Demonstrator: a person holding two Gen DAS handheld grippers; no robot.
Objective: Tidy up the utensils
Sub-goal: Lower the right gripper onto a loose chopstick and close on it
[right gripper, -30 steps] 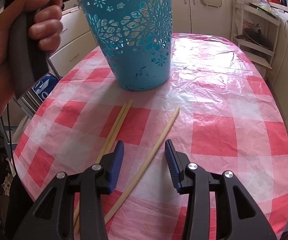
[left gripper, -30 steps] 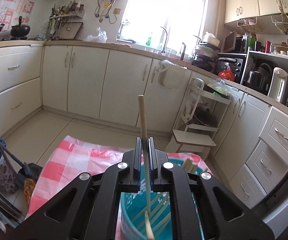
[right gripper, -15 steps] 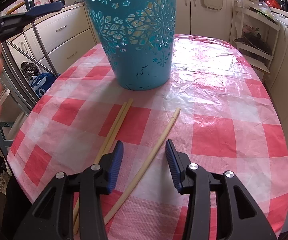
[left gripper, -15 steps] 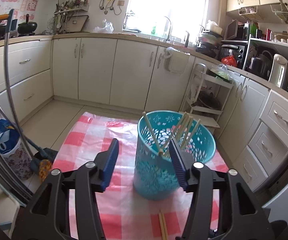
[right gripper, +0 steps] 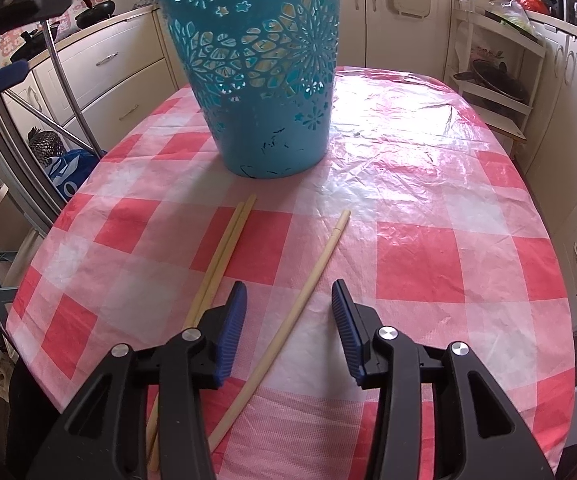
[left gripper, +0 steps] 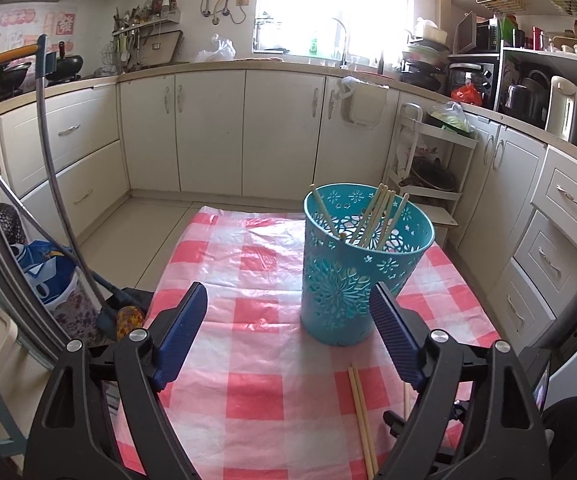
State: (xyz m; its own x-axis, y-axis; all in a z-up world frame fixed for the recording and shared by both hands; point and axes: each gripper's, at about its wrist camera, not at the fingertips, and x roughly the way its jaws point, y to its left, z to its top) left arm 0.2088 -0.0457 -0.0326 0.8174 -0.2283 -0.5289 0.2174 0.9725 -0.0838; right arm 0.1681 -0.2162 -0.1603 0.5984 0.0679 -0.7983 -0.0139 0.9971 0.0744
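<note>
A teal perforated basket (left gripper: 362, 264) stands on the red-and-white checked table (left gripper: 256, 392) and holds several wooden chopsticks (left gripper: 376, 216). My left gripper (left gripper: 288, 312) is open and empty, raised above the table, left of and nearer than the basket. A pair of chopsticks (left gripper: 362, 420) lies on the cloth near it. In the right wrist view the basket (right gripper: 260, 80) stands beyond the pair of chopsticks (right gripper: 224, 256) and a single chopstick (right gripper: 308, 292). My right gripper (right gripper: 288, 300) is open, low over the single chopstick, which runs between its fingers.
Cream kitchen cabinets (left gripper: 216, 132) line the far wall and the right side. A white trolley rack (left gripper: 428, 168) stands behind the table. A metal frame with a blue bag (left gripper: 48, 276) is at the table's left. The table's edge (right gripper: 560, 320) curves at the right.
My left gripper let go of the chopstick into the basket, opened wide and drew back and up from the basket. My right gripper stayed open over the single chopstick.
</note>
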